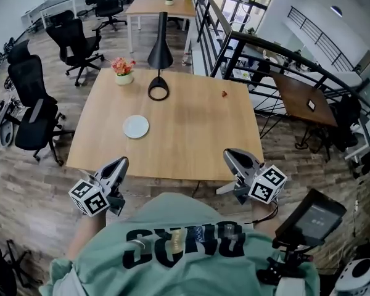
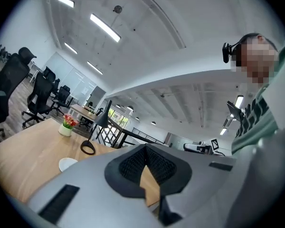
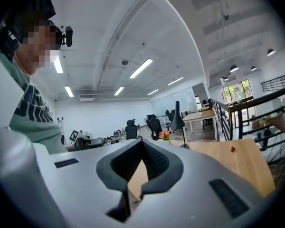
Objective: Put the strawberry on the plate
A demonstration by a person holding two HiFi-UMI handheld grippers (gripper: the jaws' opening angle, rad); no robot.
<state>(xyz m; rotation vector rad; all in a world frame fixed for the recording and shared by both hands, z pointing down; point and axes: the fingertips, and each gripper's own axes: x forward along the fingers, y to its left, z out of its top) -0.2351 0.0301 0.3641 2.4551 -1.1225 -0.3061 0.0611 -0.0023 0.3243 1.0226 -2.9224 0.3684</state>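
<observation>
Closest to my head camera is the green shirt point(image 1: 185, 251). Just past it I hold both grippers short of the worktop's point(image 1: 191, 137) near edge. My left gripper point(image 1: 119, 165) sits by the near left corner and my right gripper point(image 1: 232, 156) by the near right corner, well apart from each other. In the left gripper view the dark ribbed fingers point(image 2: 128, 167) are pressed together at their tips with nothing between them. The right gripper view shows the same: its fingers point(image 3: 156, 163) meet at the tip and pinch nothing. The strawberry point(image 1: 224, 94) lies on the bare wood toward the far right corner, a small red speck, well apart from both grippers and from the plate point(image 1: 135, 126). That plate is white and round, on the left half of the worktop, nearer the left edge than the middle. A black lamp point(image 1: 160, 57) stands at the middle of the far edge, and a flower pot point(image 1: 123, 71) sits by the far left corner.
</observation>
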